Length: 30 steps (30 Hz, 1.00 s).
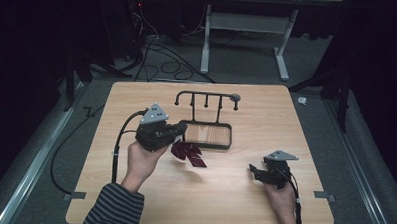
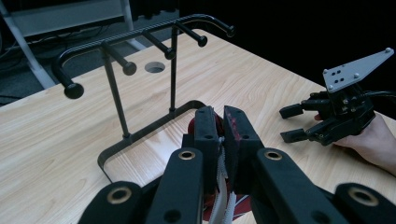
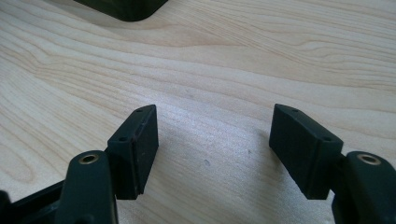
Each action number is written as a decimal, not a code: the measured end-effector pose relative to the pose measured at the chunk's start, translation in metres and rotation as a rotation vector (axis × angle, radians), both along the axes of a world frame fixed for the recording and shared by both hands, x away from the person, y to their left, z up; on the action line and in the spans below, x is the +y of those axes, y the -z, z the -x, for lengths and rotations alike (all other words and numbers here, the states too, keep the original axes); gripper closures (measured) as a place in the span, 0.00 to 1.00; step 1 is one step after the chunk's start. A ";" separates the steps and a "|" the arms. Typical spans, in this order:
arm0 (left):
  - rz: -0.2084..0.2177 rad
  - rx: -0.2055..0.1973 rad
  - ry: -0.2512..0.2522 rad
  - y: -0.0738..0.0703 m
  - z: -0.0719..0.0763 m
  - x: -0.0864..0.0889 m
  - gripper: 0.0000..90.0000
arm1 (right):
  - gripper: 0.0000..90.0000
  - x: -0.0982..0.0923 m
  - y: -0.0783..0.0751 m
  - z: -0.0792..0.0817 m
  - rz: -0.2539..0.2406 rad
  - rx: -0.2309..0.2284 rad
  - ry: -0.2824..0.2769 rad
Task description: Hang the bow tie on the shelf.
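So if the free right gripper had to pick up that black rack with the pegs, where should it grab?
Probably one of the thin upright posts of the rack, coming in level from the person's side. The posts stand clear above the base frame and look slim enough for the open right gripper to close its fingers around.

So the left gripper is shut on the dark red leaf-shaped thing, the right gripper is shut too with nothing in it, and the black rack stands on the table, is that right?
Not quite. The right gripper is open, not shut: the right gripper view shows its jaws wide apart over bare table with nothing between them. The rest holds: the left gripper is shut on the dark red leaf-shaped thing, and the black rack stands on the table.
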<state>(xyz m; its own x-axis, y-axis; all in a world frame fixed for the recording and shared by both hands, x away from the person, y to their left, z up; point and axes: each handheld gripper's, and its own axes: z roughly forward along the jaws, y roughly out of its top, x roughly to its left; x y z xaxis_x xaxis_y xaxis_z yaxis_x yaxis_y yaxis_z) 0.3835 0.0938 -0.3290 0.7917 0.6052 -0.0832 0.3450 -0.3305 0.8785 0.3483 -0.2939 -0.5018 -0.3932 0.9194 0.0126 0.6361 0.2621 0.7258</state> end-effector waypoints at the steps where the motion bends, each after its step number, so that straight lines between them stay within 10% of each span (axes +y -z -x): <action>1: -0.005 -0.001 0.003 -0.001 0.000 -0.001 0.94 | 0.38 0.000 0.000 0.000 0.000 -0.001 0.000; 30: -0.022 0.003 0.061 -0.020 -0.025 -0.039 0.94 | 0.37 -0.001 0.000 0.000 -0.005 -0.002 -0.001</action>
<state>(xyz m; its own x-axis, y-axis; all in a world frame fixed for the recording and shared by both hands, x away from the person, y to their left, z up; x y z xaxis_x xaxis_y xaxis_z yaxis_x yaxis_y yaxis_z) 0.4084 0.0548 -0.3087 0.8269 0.5576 -0.0730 0.3264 -0.3702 0.8697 0.3483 -0.2945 -0.5019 -0.3939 0.9190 0.0162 0.6343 0.2591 0.7284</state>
